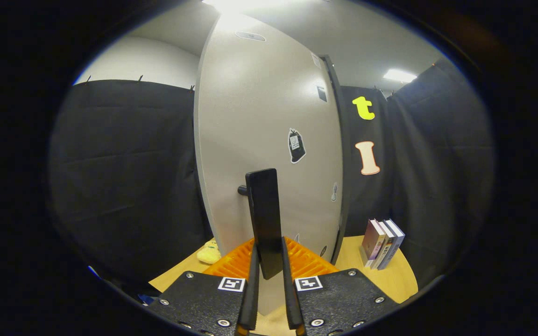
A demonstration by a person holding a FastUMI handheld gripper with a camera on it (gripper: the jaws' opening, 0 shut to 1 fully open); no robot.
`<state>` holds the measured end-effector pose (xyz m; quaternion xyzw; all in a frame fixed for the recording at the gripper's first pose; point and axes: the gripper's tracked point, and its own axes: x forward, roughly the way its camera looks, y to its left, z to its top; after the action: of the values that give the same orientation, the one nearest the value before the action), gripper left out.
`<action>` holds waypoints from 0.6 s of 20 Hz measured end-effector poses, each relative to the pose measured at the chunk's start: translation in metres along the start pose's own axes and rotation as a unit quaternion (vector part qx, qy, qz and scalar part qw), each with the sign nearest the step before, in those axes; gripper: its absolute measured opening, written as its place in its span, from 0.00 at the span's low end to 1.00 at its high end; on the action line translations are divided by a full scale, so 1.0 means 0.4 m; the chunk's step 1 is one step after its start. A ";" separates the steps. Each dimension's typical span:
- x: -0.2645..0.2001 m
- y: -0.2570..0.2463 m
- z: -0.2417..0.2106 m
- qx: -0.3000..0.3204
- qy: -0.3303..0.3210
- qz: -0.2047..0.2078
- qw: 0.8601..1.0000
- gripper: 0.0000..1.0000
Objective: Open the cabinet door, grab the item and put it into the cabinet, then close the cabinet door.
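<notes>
A tall pale grey cabinet door (269, 140) with small stickers stands right in front of me. Its black bar handle (264, 219) runs upright and its lower end sits between my two fingers. My gripper (269, 280) is shut on that handle, both orange-backed fingers pressing its sides. A dark cabinet edge (339, 158) shows along the door's right side. A small yellow item (209, 253) lies on the wooden table (390, 275), left of the door's foot and beyond my left finger.
Three books (383, 243) stand leaning together on the table to the right of the cabinet. Black cloth walls close in the booth on the left and right.
</notes>
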<state>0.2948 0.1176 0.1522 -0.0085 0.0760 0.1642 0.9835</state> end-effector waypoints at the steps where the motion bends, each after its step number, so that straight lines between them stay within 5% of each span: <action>1: -0.005 -0.008 -0.001 0.000 0.000 -0.007 1.000 0.25; 12: -0.042 -0.140 -0.008 0.000 -0.009 -0.111 0.994 0.22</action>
<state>0.2967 0.0591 0.1513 -0.0154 0.0657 0.0543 0.9962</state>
